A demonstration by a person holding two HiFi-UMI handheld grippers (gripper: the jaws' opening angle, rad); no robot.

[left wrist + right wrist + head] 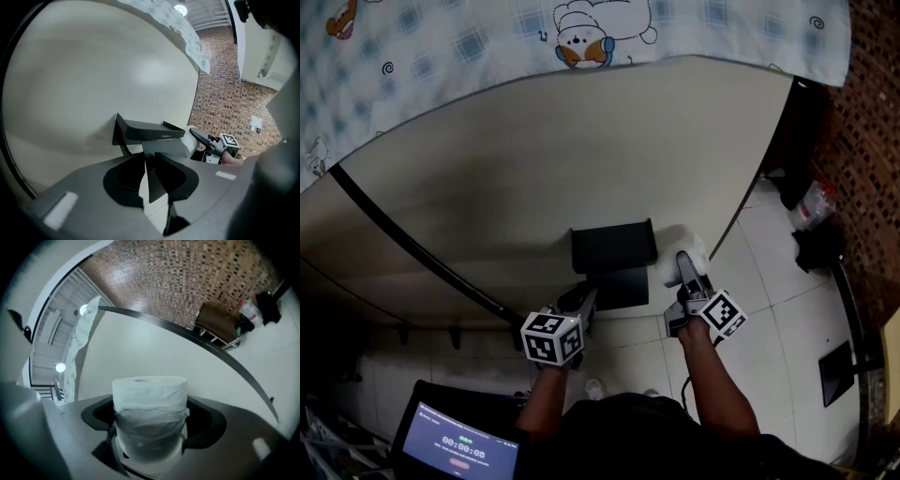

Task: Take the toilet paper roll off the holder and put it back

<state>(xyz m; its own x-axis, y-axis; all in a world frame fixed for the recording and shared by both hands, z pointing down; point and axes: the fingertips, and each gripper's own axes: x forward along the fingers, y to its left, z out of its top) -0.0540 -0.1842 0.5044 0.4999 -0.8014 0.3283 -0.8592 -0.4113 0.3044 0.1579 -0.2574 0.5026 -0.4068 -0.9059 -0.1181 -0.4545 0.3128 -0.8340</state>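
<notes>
A black paper holder (614, 246) with a flat shelf on top is fixed to the white wall panel (534, 159). Its dark flap (621, 287) hangs below the shelf. My left gripper (584, 300) is shut on that flap's lower edge, and the plate (151, 178) runs between the jaws in the left gripper view. The white toilet paper roll (150, 401) stands between the jaws of my right gripper (150, 430), which is shut on it. In the head view the roll (684, 253) is off the holder, just to its right, with the right gripper (688, 281) below it.
A patterned cloth (581, 37) hangs over the panel's top. A black rail (403, 239) crosses the wall at the left. A brick wall (872, 141), dark items on the tiled floor (816, 246) and a timer screen (459, 445) are around.
</notes>
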